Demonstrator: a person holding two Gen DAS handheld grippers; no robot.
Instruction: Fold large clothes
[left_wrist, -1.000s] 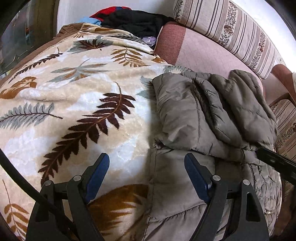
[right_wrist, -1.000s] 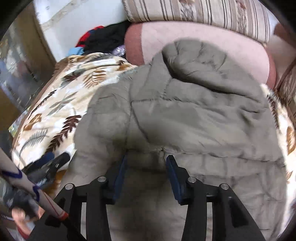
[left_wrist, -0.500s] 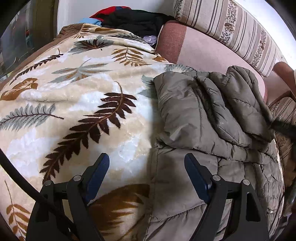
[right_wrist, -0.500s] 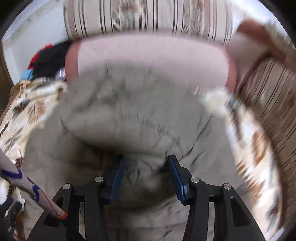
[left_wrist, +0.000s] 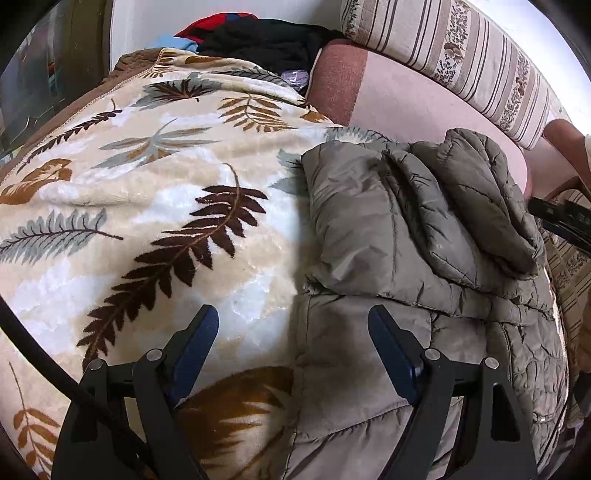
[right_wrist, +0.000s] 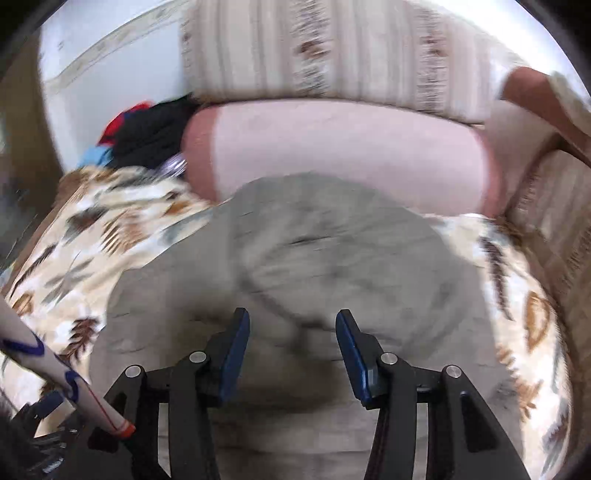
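An olive quilted puffer jacket (left_wrist: 406, 236) lies on a leaf-patterned blanket (left_wrist: 147, 206), its upper part and a sleeve folded over the body. My left gripper (left_wrist: 291, 325) is open and empty, hovering over the jacket's left edge where it meets the blanket. My right gripper (right_wrist: 291, 325) is open and empty above the jacket (right_wrist: 332, 258); that view is motion-blurred. The right gripper also shows at the right edge of the left wrist view (left_wrist: 561, 218).
A pink sofa cushion (left_wrist: 406, 99) and a striped backrest (left_wrist: 461, 55) lie behind the jacket. A pile of black, red and blue clothes (left_wrist: 258, 37) sits at the far end. A person's patterned sleeve (right_wrist: 55, 369) shows at the lower left of the right wrist view.
My right gripper has let go of the jacket fold, opened wider and pulled back to the right. The folded sleeve now rests on the jacket. My left gripper has stayed still.
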